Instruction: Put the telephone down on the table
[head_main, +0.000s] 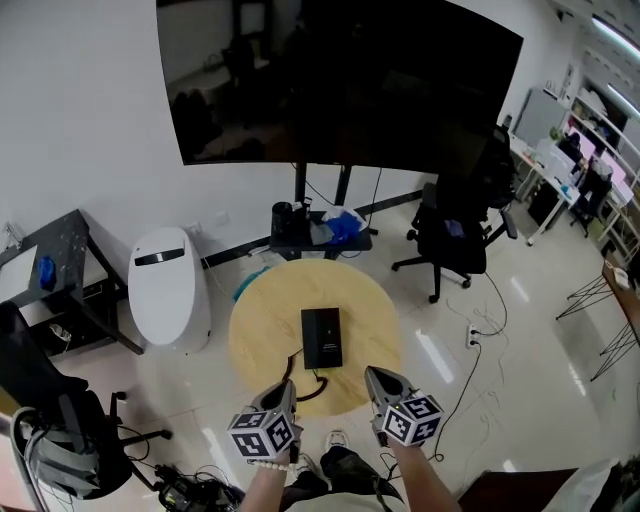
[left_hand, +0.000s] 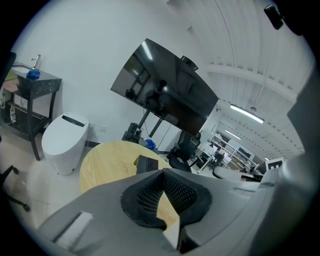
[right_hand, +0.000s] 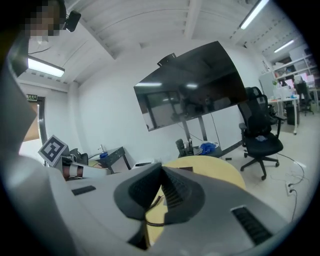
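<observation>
The black telephone (head_main: 322, 338) lies flat in the middle of the round wooden table (head_main: 260, 320), and its coiled cord (head_main: 310, 385) trails toward the near edge. Both grippers hang over that near edge, short of the telephone. My left gripper (head_main: 290, 386) is shut with nothing between its pads. My right gripper (head_main: 371, 373) is also shut and empty. In the left gripper view the telephone (left_hand: 147, 164) shows just past the closed tips (left_hand: 162, 171). In the right gripper view the cord (right_hand: 155, 202) shows below the closed tips (right_hand: 161, 165), with the table (right_hand: 222, 171) beyond.
A large dark screen (head_main: 340, 80) on a stand rises behind the table. A white rounded unit (head_main: 168, 290) stands to the left, beside a black shelf (head_main: 60, 260). A black office chair (head_main: 450, 235) stands at the right, cables (head_main: 480, 340) cross the floor, and another chair (head_main: 50, 420) stands at the near left.
</observation>
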